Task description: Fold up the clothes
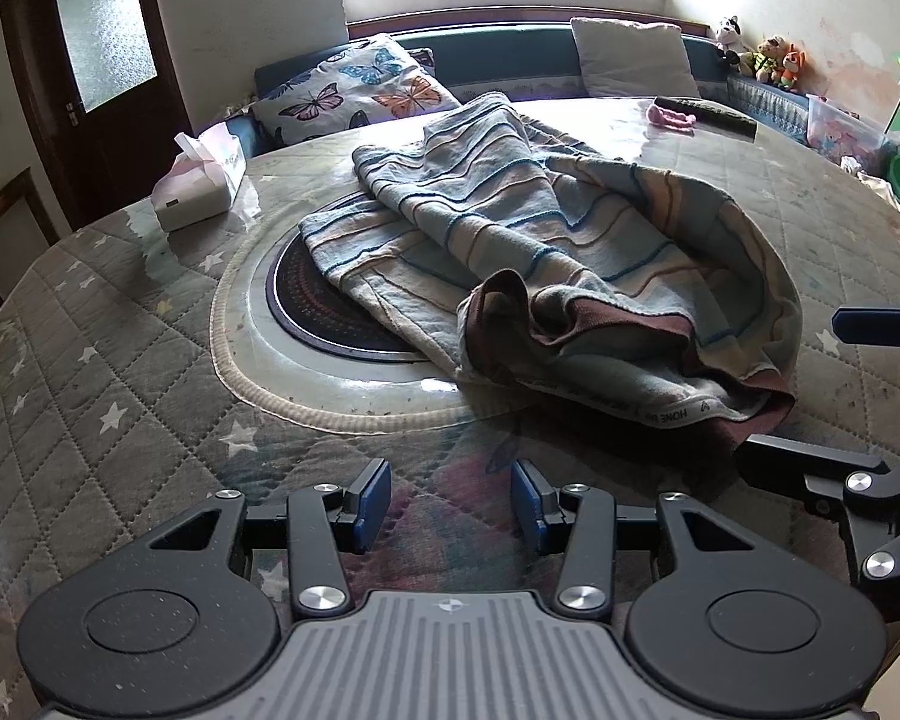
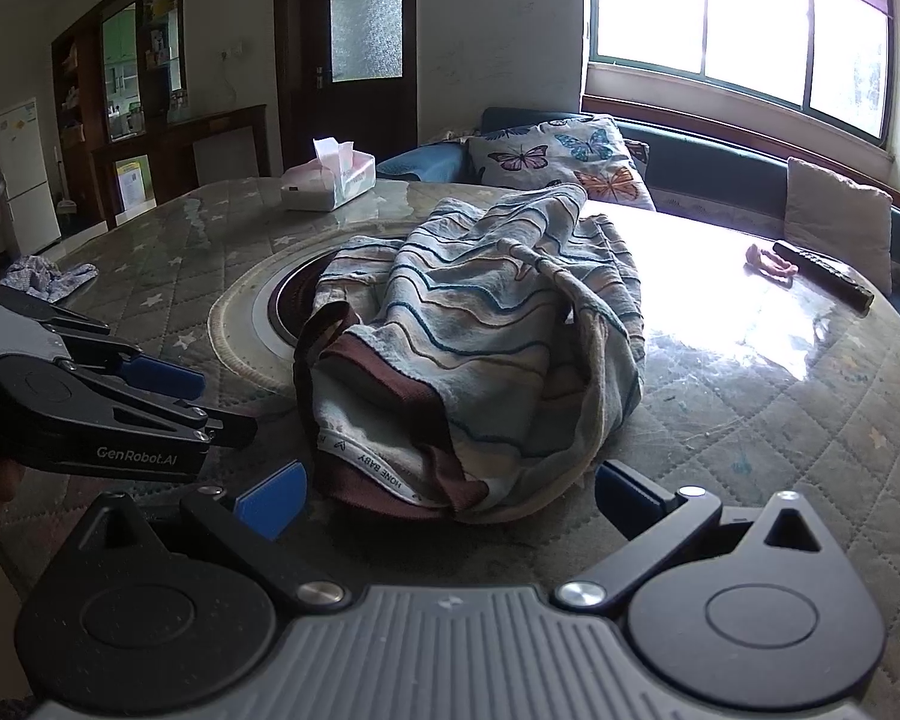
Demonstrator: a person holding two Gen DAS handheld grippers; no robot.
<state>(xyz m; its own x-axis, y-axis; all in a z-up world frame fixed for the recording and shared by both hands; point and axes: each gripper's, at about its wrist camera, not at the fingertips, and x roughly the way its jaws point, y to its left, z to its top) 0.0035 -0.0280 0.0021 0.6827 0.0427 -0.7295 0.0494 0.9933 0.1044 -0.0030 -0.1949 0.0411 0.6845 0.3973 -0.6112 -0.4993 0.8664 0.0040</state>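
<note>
On the near edge of the round quilted table [image 1: 120,324], the left gripper [image 1: 450,501] hovered low and level, its blue-padded jaws spread apart over bare cloth with nothing between them. Just to its right, the right gripper [image 2: 447,498] was held at the same low height, jaws wide apart on either side of the garment's near hem, though not closed on it. Seen from the left wrist, its dark fingers [image 1: 810,468] reached in from the right edge, close beside the brown band.

Across the table's middle lay the striped garment [image 1: 546,252], crumpled in a loose heap, blue and beige with a brown waistband turned toward the grippers and a white printed label showing. It partly covered the dark round inset [image 1: 312,300] at the table's centre.

Farther back on the left stood a tissue box [image 1: 201,180] with a tissue standing out of its top. At the far right lay a dark remote [image 2: 822,273], just beside a small pink item [image 2: 768,261].
</note>
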